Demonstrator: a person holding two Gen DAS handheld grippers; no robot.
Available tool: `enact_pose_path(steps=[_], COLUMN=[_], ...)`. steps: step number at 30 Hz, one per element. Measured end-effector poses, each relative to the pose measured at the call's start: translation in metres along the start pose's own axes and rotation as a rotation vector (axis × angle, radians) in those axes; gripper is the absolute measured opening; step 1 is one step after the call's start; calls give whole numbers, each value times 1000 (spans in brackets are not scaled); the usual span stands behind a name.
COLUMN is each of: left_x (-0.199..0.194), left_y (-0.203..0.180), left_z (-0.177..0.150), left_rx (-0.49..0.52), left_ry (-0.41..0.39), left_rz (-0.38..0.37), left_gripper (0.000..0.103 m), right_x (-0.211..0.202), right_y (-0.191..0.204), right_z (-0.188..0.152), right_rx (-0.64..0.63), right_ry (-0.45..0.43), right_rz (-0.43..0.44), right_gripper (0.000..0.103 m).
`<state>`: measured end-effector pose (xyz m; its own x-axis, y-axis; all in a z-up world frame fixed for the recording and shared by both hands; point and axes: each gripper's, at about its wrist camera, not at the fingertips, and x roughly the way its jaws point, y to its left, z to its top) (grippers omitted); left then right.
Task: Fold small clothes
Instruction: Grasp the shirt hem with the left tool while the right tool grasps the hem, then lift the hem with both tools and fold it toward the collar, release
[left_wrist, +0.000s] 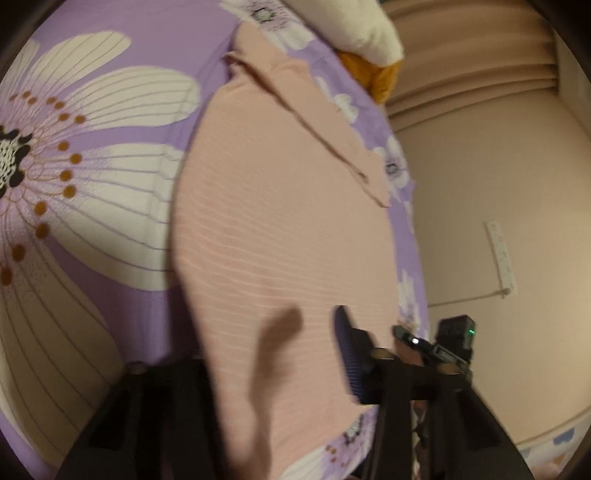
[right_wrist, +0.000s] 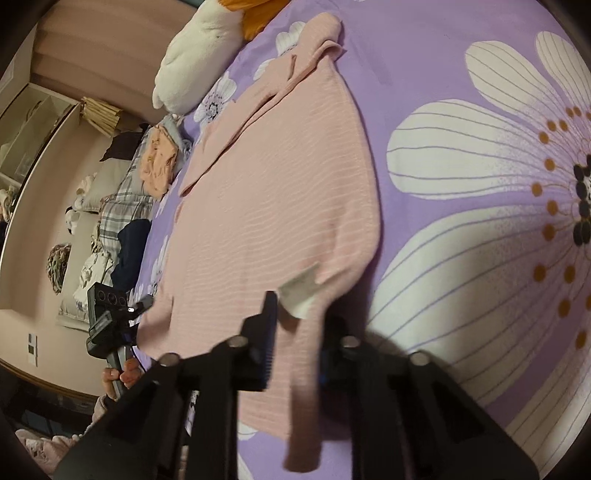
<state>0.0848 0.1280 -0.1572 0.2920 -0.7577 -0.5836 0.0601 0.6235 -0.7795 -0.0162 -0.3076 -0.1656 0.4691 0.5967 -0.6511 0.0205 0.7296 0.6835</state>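
A pink ribbed garment (left_wrist: 280, 206) lies spread flat on a purple flowered bedsheet (left_wrist: 110, 306). My left gripper (left_wrist: 317, 312) is at its near hem. Fabric wraps one finger as a dark bulge and is pinched against the bare black finger (left_wrist: 349, 354). In the right wrist view the same garment (right_wrist: 280, 192) fills the middle. My right gripper (right_wrist: 301, 310) is shut on its near edge beside a white label (right_wrist: 299, 295), and a strip of cloth hangs down between the fingers. Each gripper shows in the other's view: the right gripper (left_wrist: 400, 330) and the left gripper (right_wrist: 144, 302), which a hand (right_wrist: 122, 376) holds.
A white and orange plush toy (right_wrist: 192, 62) lies at the far end of the bed. A pile of other clothes (right_wrist: 159, 166) and plaid bedding (right_wrist: 122, 206) lie beyond the bed's edge. A white power strip (left_wrist: 502, 258) hangs on the pink wall.
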Motion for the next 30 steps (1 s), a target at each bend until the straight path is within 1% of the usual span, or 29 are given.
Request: enact_pose_path(steps=[2, 4, 5, 6, 7, 10, 11, 12, 15, 16, 18, 22, 24, 26, 30], left_x=[-3, -9, -12, -15, -19, -29, -34, -37, -48, -52, -57, -66, -69, -74, -85], left_y=[6, 8, 8, 7, 5, -7, -12, -15, -35, -43, -52, -65, -71, -78, -89], left_z=[-1, -3, -4, -5, -4, -2, 0, 1, 4, 4, 4, 2, 0, -3, -12], left_rx=[-26, -45, -49, -47, -43, -8, -7, 2, 63, 90, 118, 168, 184, 198, 233], left_ry=[-2, -14, -20, -28, -39, -82, -97, -108, -146, -159, -176, -194, -204, -203, -203], left_rz=[14, 3, -3, -10, -21, -49, -87, -105, -105, -116, -126, -153, -150, -165, -160], left_gripper=[16, 15, 11, 2, 1, 0, 0, 0, 0, 0, 0, 0, 0, 0, 0], right_x=[-3, -8, -11, -13, -18, -27, -30, -32, -39, -44, -51, -66, -73, -80, -93], right_y=[1, 6, 9, 11, 16, 24, 28, 32, 42, 47, 53, 66, 70, 73, 80], right_z=[-1, -4, -4, -4, -3, 3, 5, 6, 9, 9, 8, 3, 1, -1, -6], right_rx=[-7, -30, -41, -51, -58, -70, -75, -82, -110, -122, -135, -194, -205, -215, -239], right_ry=[-12, -22, -27, -34, -54, -102, -116, -127, -165, -187, -208, -254, -268, -276, -283], right_rz=[-4, 2, 8, 22, 54, 93, 102, 109, 131, 151, 164, 176, 188, 199, 202], right_gripper=[10, 8, 8, 7, 7, 6, 6, 6, 4, 4, 4, 4, 4, 4, 4])
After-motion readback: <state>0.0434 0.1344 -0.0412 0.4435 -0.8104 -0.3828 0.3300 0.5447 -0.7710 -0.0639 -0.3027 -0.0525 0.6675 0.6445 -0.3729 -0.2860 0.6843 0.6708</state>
